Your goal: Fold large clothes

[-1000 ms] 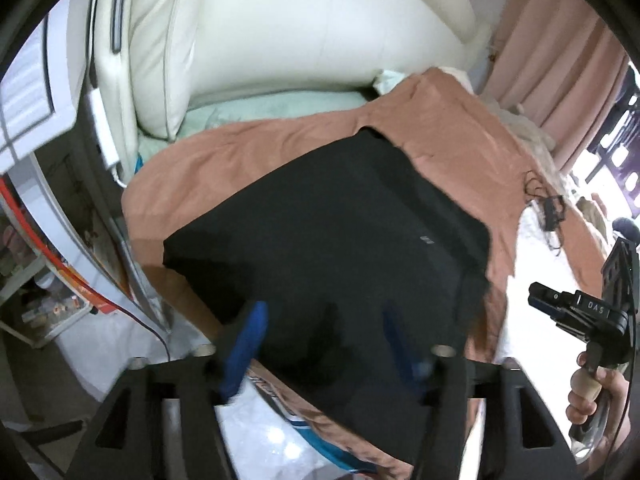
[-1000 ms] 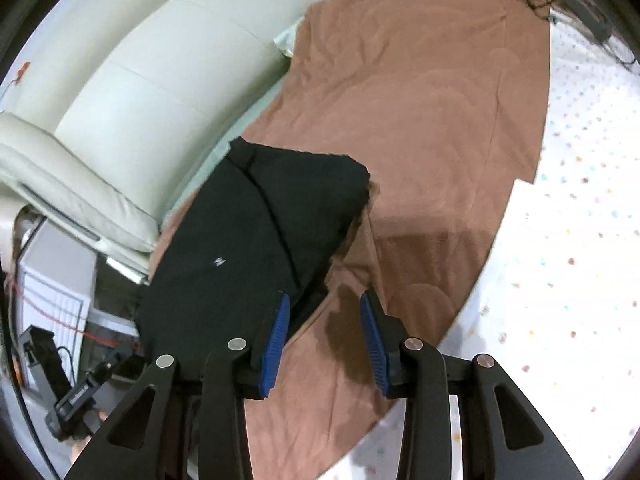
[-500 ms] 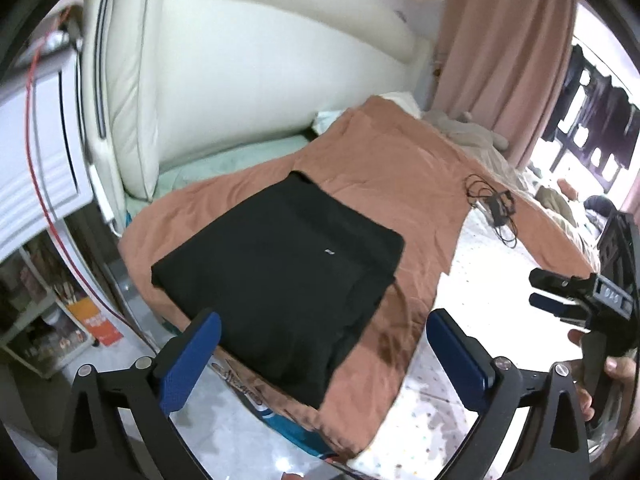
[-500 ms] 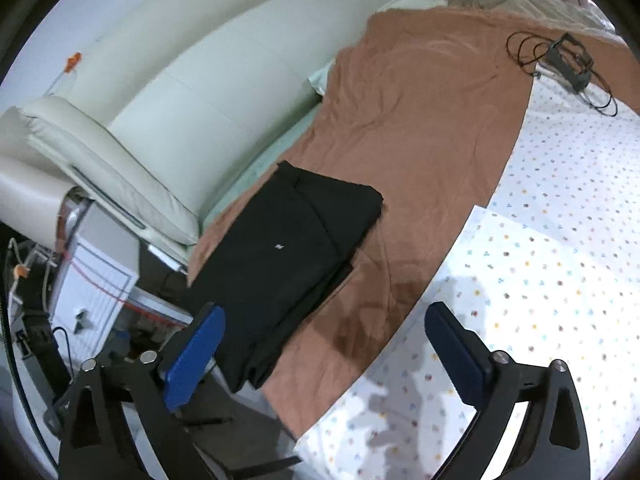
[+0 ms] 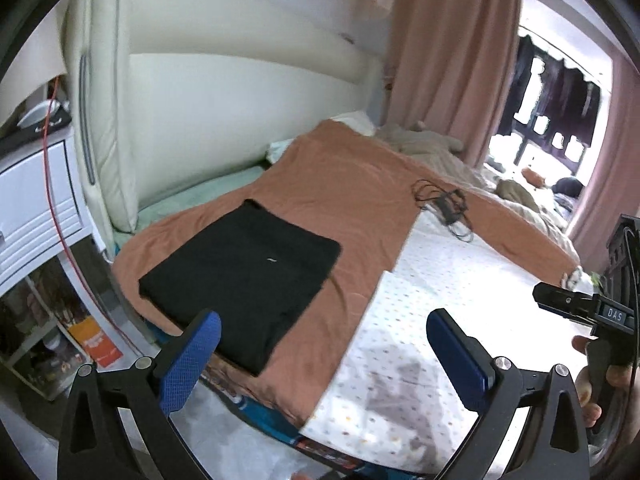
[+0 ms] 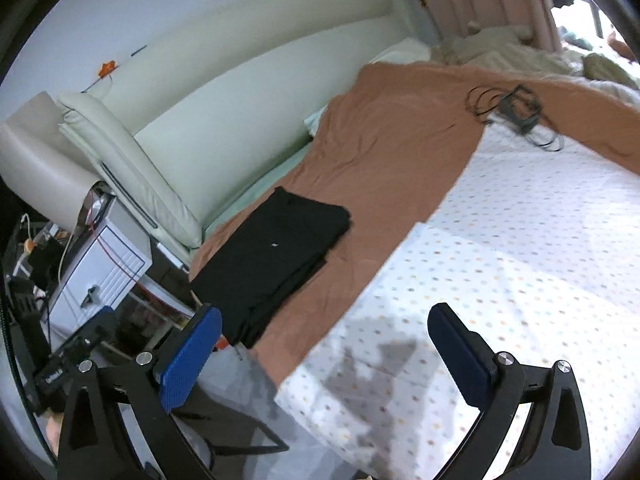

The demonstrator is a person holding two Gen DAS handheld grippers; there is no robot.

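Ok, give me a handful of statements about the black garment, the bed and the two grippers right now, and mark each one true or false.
1. The black garment lies folded on the brown sheet. True.
2. The left gripper is clamped on the garment. False: its fingers are spread wide and hold nothing.
3. A tangle of black cable lies farther up the bed. True.
4. The right gripper is shut. False: its fingers are wide apart, above the dotted white sheet.
5. The garment rests on the dotted white sheet. False: it lies on the brown sheet, near the cream headboard.
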